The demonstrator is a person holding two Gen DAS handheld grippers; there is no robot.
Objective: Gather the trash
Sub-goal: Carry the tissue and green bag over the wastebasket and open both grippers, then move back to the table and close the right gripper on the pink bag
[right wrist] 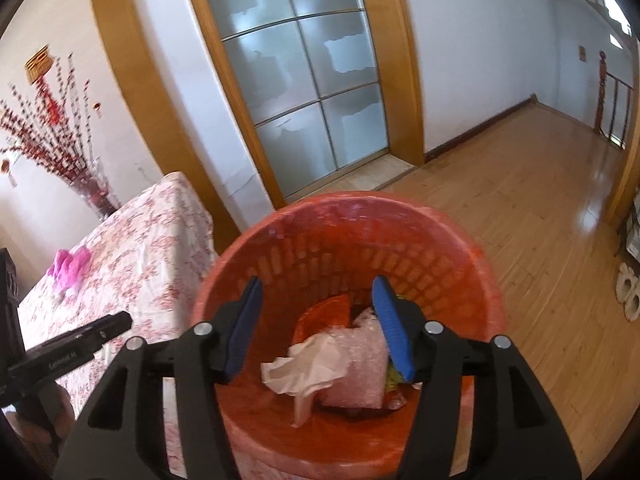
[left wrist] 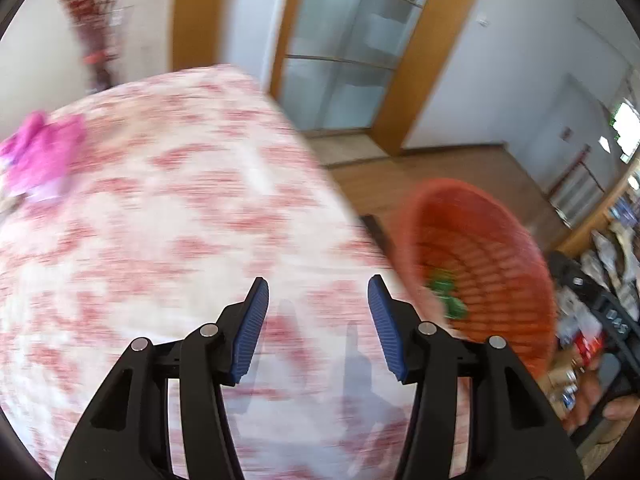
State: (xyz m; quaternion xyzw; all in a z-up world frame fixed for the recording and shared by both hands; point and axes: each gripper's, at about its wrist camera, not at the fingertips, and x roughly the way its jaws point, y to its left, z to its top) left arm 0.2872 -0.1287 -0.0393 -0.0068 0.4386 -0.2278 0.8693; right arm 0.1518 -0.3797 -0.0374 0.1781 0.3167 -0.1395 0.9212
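An orange slatted waste basket [right wrist: 440,240] stands on the floor beside the table; it also shows in the left wrist view [left wrist: 480,240]. Inside lie a crumpled white tissue [right wrist: 308,368], pinkish bubble wrap [right wrist: 360,376] and a green wrapper [left wrist: 446,292]. My right gripper [right wrist: 318,320] is open and empty, just above the basket's mouth. My left gripper [left wrist: 318,320] is open and empty above the table's red-and-white floral cloth [left wrist: 180,220]. A crumpled pink piece of trash [left wrist: 40,156] lies at the table's far left, well away from the left gripper; it also shows in the right wrist view [right wrist: 70,268].
A glass vase of red branches [right wrist: 92,188] stands at the table's far corner. A frosted sliding door in a wooden frame [right wrist: 304,92] is behind. Wooden floor [right wrist: 520,200] stretches right. Clutter and a black stand [left wrist: 600,300] lie right of the basket. Slippers [right wrist: 628,292] sit by the wall.
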